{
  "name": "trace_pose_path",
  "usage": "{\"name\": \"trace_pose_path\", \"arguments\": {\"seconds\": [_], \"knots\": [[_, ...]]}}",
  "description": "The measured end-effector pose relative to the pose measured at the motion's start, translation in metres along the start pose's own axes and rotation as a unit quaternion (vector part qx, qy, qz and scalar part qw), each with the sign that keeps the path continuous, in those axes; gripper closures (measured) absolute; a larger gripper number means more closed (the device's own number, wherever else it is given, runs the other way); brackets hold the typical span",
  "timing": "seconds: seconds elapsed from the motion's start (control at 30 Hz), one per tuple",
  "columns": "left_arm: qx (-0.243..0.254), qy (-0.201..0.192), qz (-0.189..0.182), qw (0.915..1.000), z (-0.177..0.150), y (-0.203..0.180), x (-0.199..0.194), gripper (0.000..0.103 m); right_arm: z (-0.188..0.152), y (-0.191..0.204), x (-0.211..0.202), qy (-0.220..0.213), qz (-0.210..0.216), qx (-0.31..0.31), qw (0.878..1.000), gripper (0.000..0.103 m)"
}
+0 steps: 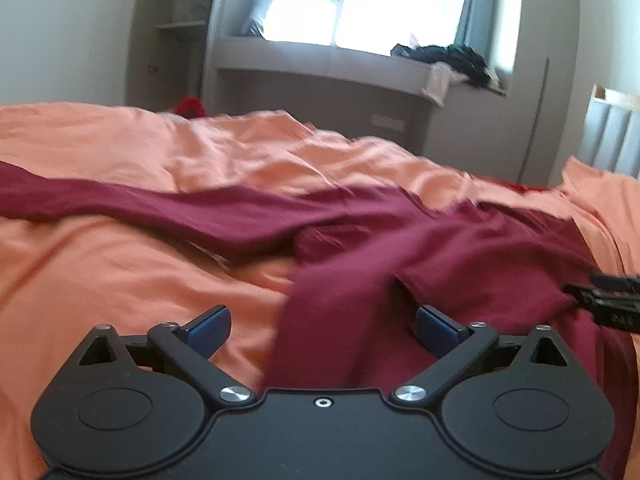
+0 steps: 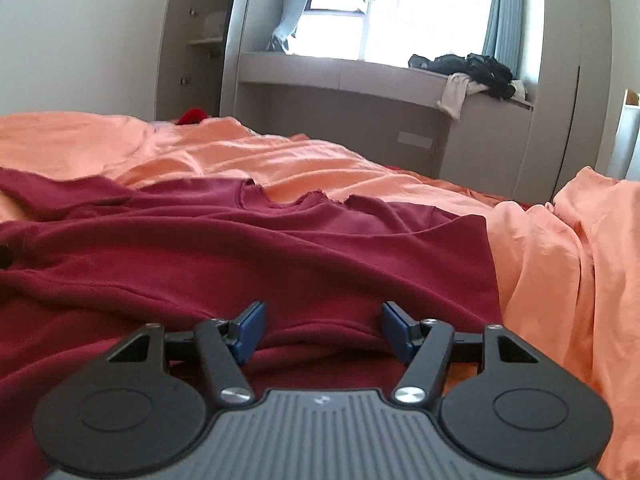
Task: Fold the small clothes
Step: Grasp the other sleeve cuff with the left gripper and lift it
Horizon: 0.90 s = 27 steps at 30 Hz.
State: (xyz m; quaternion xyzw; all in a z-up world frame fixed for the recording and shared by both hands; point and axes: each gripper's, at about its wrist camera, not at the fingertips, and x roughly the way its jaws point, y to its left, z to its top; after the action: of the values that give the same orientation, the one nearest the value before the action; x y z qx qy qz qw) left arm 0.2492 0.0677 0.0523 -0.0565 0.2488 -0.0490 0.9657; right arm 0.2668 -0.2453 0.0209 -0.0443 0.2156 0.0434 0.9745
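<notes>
Orange bedding [image 1: 120, 272] is seen from the left wrist, with a maroon sweatshirt [image 1: 460, 248] spread across it. One sleeve [image 1: 320, 320] is draped between the wide-spread jaws of the left claw [image 1: 323, 326], ungripped. From the right wrist, the sweatshirt's hem [image 2: 320, 332] is framed by the wide-spread right claw [image 2: 323, 332], nothing being held.

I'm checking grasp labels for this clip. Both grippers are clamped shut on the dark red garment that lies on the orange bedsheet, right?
Not quite. Both grippers are open, holding nothing. The left wrist view shows the left gripper with jaws spread over a sleeve of the dark red garment; the right wrist view shows the right gripper open at its hem. The garment does lie on the orange bedsheet.
</notes>
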Motion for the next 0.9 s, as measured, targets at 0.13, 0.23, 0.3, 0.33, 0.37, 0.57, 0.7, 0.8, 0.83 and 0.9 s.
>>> {"name": "trace_pose_path", "arguments": {"seconds": [0.13,0.23,0.3,0.33,0.37,0.57,0.7,0.8,0.83,0.9], "knots": [[-0.022,-0.036,0.055,0.9976,0.01,0.029,-0.015,0.001,-0.002,-0.008,-0.023,-0.039,0.027,0.034,0.998,0.013],[-0.057,-0.052,0.108,0.9911,0.021,0.066,-0.02,0.001,0.001,-0.005,-0.036,-0.063,0.038,0.032,0.997,0.007],[-0.088,-0.058,0.141,0.9844,0.031,0.097,-0.021,0.001,0.002,-0.003,-0.044,-0.086,0.05,0.032,0.994,0.0],[-0.099,-0.06,0.158,0.9807,0.035,0.112,-0.021,0.001,0.004,-0.001,-0.047,-0.094,0.057,0.032,0.993,0.0],[-0.107,-0.061,0.175,0.9767,0.039,0.127,-0.021,0.001,0.005,0.0,-0.049,-0.1,0.064,0.031,0.992,0.0],[-0.173,-0.042,0.271,0.946,0.052,0.205,-0.013,0.001,0.007,0.013,-0.056,-0.111,0.067,0.011,0.991,0.0],[-0.207,-0.049,0.283,0.935,0.058,0.242,-0.003,0.002,0.002,0.018,-0.052,-0.094,0.053,-0.005,0.994,0.0],[-0.213,-0.063,0.293,0.93,0.066,0.252,0.003,0.024,-0.003,0.014,-0.051,-0.088,0.054,0.004,0.995,0.0],[-0.211,-0.063,0.302,0.9276,0.07,0.253,0.007,0.031,-0.004,0.012,-0.052,-0.086,0.053,0.007,0.995,0.0],[-0.207,-0.058,0.316,0.9242,0.073,0.249,0.011,0.054,-0.005,0.009,-0.052,-0.085,0.049,0.008,0.995,0.0]]}}
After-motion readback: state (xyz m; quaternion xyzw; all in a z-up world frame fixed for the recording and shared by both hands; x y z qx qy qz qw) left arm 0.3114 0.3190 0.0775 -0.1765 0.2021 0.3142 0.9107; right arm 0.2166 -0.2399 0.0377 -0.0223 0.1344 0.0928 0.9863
